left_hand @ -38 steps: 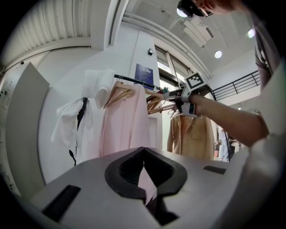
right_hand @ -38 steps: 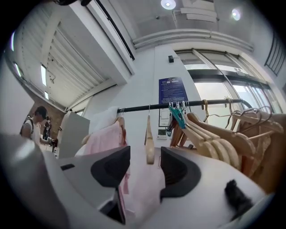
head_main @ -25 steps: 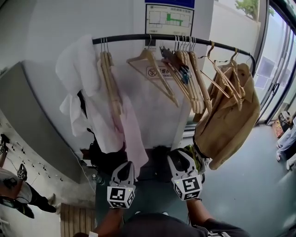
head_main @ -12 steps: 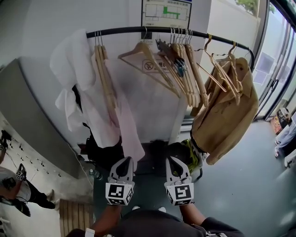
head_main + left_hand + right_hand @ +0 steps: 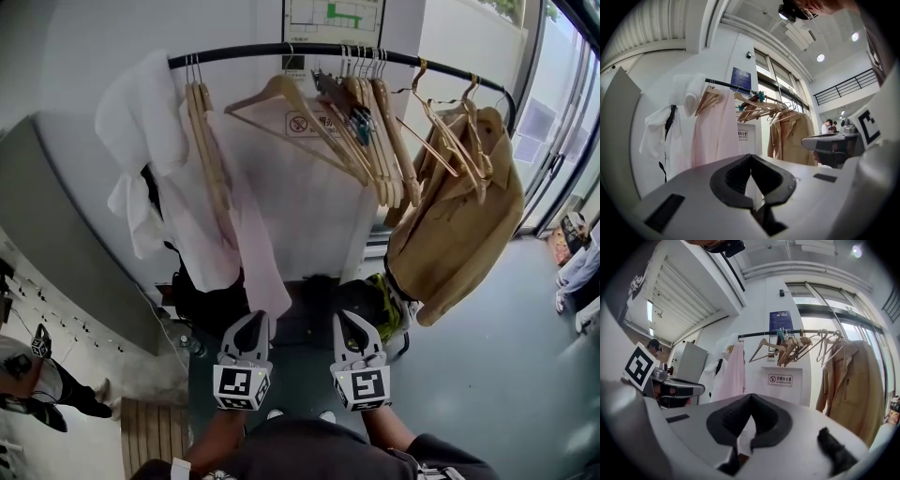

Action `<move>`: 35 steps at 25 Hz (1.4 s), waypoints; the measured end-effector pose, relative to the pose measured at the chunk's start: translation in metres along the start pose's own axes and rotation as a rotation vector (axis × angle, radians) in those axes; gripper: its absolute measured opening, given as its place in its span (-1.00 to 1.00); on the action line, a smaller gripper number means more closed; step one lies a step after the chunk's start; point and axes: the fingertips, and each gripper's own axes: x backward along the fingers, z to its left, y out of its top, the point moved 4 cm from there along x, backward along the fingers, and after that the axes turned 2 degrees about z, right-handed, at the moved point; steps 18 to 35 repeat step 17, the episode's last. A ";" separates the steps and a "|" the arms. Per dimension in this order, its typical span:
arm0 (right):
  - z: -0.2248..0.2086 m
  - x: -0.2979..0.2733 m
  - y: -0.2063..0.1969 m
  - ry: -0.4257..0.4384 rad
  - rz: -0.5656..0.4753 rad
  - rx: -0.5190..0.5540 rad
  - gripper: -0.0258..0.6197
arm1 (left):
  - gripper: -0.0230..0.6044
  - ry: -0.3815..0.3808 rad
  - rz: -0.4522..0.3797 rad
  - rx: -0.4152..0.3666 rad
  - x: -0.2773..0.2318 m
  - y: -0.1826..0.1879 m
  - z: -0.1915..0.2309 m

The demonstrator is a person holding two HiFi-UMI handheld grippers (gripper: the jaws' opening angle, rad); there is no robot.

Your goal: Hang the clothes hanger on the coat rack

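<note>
The coat rack's black rail runs across the top of the head view. One bare wooden hanger hangs near its middle, and a tight bunch of wooden hangers hangs just right of it. My left gripper and right gripper are side by side low in front of me, well below the rail and pointing toward the rack. Both are shut with nothing between the jaws. The left gripper and the right gripper each show their pads pressed together, with the rail far ahead.
White clothes and a pink garment hang at the rail's left, a tan jacket at its right. Dark bags lie at the rack's foot. A grey panel stands left, glass doors right. A person is at lower left.
My right gripper has shut from open and drawn left and down, level with the left one. The rack sits a little higher in the picture. The left gripper has barely moved.
</note>
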 end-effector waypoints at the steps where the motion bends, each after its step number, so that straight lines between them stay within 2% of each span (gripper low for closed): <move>1: -0.001 0.000 0.000 -0.003 0.000 -0.002 -0.88 | -0.90 0.000 -0.001 -0.001 0.000 0.001 0.000; 35: -0.008 0.006 -0.006 -0.012 0.011 -0.015 -0.88 | -0.90 -0.018 -0.004 0.001 -0.002 0.001 -0.014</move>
